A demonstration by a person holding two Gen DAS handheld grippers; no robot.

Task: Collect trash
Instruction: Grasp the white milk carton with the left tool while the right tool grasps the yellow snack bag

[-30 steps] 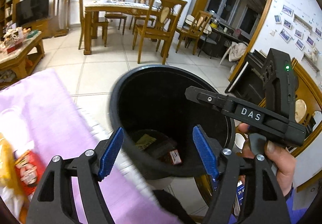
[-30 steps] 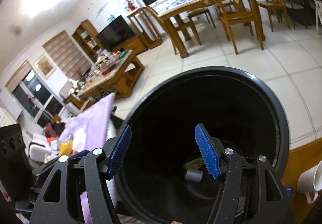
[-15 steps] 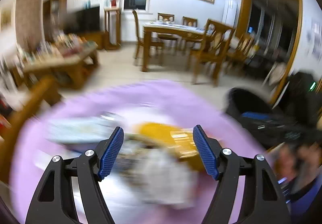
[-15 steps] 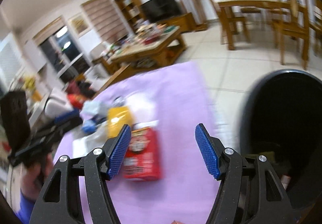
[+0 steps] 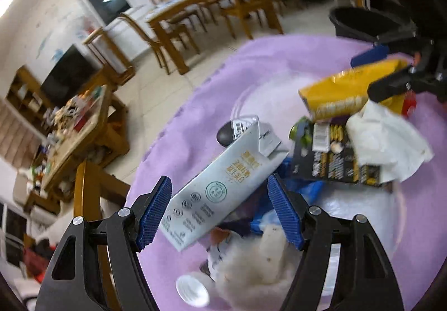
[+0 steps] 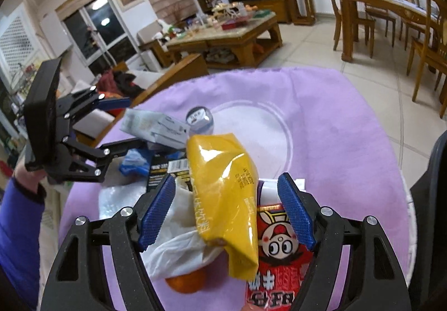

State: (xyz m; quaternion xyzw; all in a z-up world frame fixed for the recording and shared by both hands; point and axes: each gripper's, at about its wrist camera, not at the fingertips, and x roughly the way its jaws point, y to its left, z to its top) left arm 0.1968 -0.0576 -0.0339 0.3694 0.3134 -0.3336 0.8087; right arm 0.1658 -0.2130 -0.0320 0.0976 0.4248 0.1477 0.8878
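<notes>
In the left wrist view, the left hand-held gripper (image 5: 219,211) is spread wide, and its blue pads (image 5: 285,216) stand on both sides of a grey-white carton (image 5: 223,185) without touching it. The carton lies tilted on the table (image 5: 195,120), which has a purple cover. Beyond the carton lie a black printed package (image 5: 335,160), a crumpled white tissue (image 5: 388,140) and a yellow bag (image 5: 340,92). A fluffy white wad (image 5: 259,263) lies near the lower edge. The black trash bin (image 5: 366,23) stands on the floor behind the table, at the upper right. The right gripper appears beside the yellow bag, partly cut off.

In the right wrist view, the right hand-held gripper (image 6: 227,211) is also wide open. The yellow bag (image 6: 223,193) is between its pads, but it is not clear if a pad touches it. Just beside the bag lies a red snack packet (image 6: 282,263), and under the bag are a white tissue (image 6: 178,244) and an orange fruit (image 6: 187,283). The left gripper (image 6: 125,120) is at the left, around the carton (image 6: 156,126).
</notes>
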